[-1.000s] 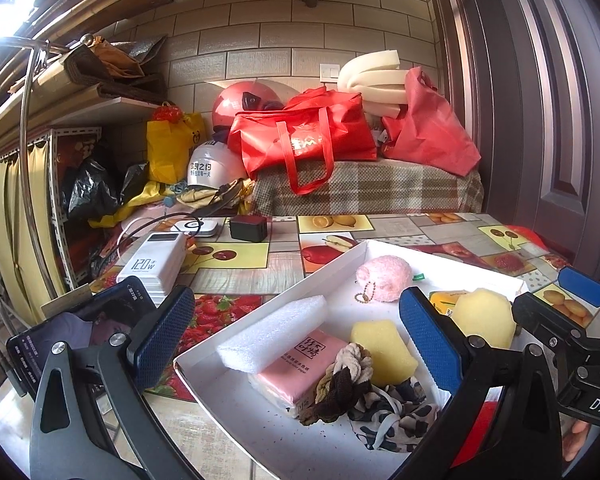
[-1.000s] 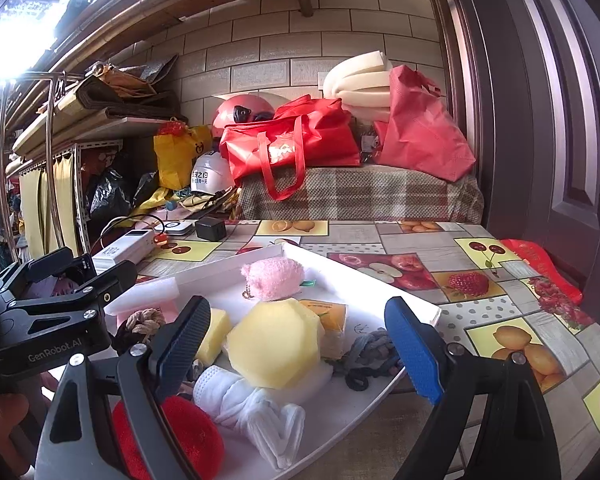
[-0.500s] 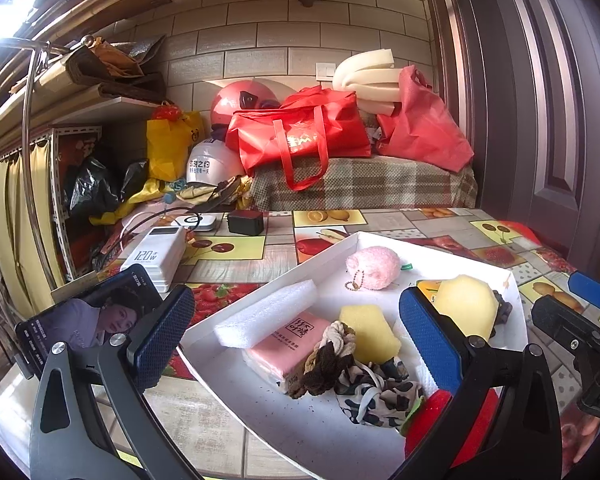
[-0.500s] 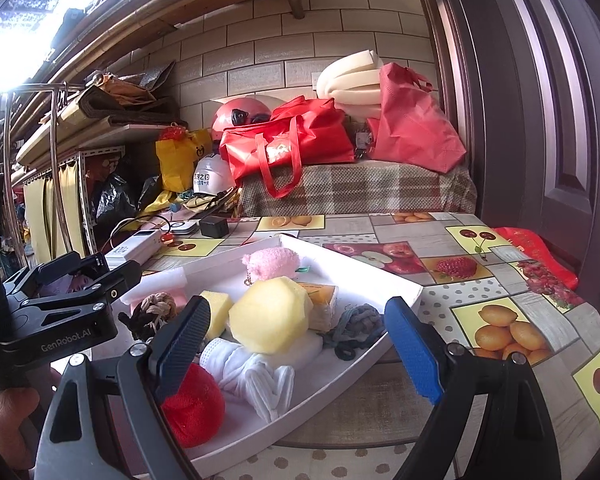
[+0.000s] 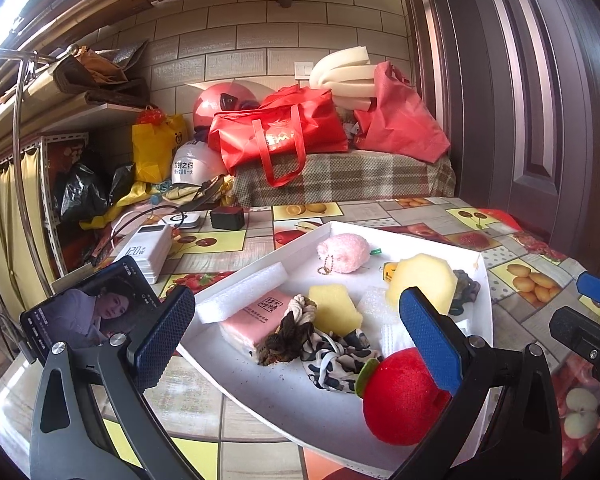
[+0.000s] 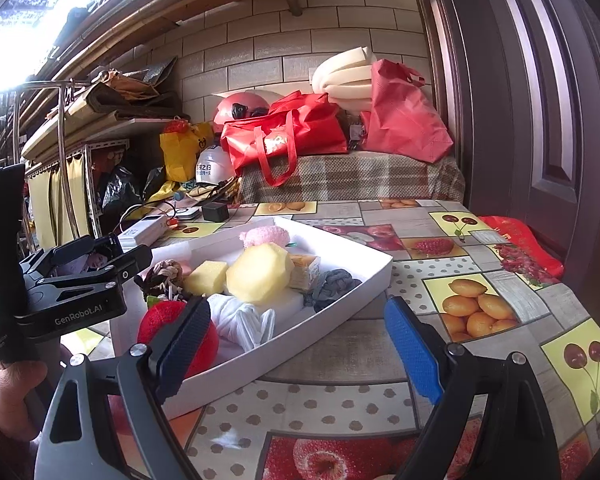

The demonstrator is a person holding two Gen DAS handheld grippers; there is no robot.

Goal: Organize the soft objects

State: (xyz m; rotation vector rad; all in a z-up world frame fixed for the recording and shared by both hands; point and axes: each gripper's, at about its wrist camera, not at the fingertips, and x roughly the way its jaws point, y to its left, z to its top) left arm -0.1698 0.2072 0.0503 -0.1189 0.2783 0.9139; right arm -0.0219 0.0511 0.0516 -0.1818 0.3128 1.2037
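A white tray [image 5: 260, 384] on the fruit-print table holds soft things: a red plush apple [image 5: 400, 396] at its near corner, a yellow hexagonal sponge [image 5: 420, 280], a small yellow sponge [image 5: 332, 308], a pink pompom [image 5: 344, 252], a white foam strip [image 5: 244, 292], a pink tissue pack [image 5: 256, 316], a rope knot [image 5: 292, 328] and a patterned scrunchie [image 5: 336, 360]. My left gripper [image 5: 296, 338] stands open before the tray's near side, holding nothing. My right gripper [image 6: 300, 350] is open too, low in front of the tray's [image 6: 300, 344] rim, with the apple [image 6: 164, 320] behind its left finger.
A phone [image 5: 88, 312] showing video leans at the table's left, with a white power bank [image 5: 144, 252] and a black charger [image 5: 228, 217] behind it. Red bags [image 5: 276, 132] on a plaid cover line the back. A dark door [image 5: 540, 120] bounds the right side.
Both grippers have drawn back from the tray, so it looks farther off. The red apple has come into the left wrist view. Both stay open.
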